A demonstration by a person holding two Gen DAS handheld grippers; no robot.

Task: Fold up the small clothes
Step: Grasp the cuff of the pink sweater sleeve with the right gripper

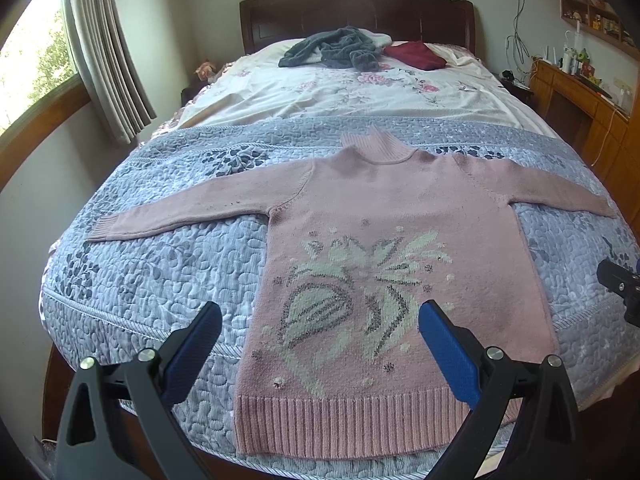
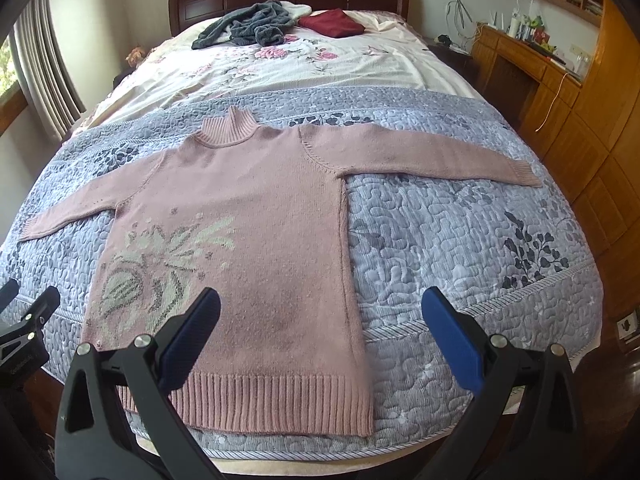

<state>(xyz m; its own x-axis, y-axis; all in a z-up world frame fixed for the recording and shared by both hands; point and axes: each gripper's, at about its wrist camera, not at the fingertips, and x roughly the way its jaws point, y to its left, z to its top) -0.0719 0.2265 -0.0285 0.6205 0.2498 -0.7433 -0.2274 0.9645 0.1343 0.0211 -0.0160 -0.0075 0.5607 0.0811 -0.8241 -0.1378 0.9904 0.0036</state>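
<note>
A small pink knitted sweater [image 1: 384,240] [image 2: 248,216] with a pale leaf pattern lies flat, face up, on the grey quilt at the foot of the bed. Both sleeves are spread out sideways and the ribbed hem is nearest me. My left gripper [image 1: 320,328] hovers open above the sweater's lower left part, nothing between its blue pads. My right gripper [image 2: 320,316] is open too, above the sweater's right hem edge and the quilt beside it. In the left wrist view the right gripper's black body [image 1: 622,284] shows at the right edge.
The bed [image 1: 160,264] fills the room's middle. A grey garment [image 1: 332,50] and a dark red folded one [image 1: 416,54] lie near the headboard. Wooden cabinets and a cluttered desk [image 2: 532,60] stand along the right. A curtained window [image 1: 104,60] is at the left.
</note>
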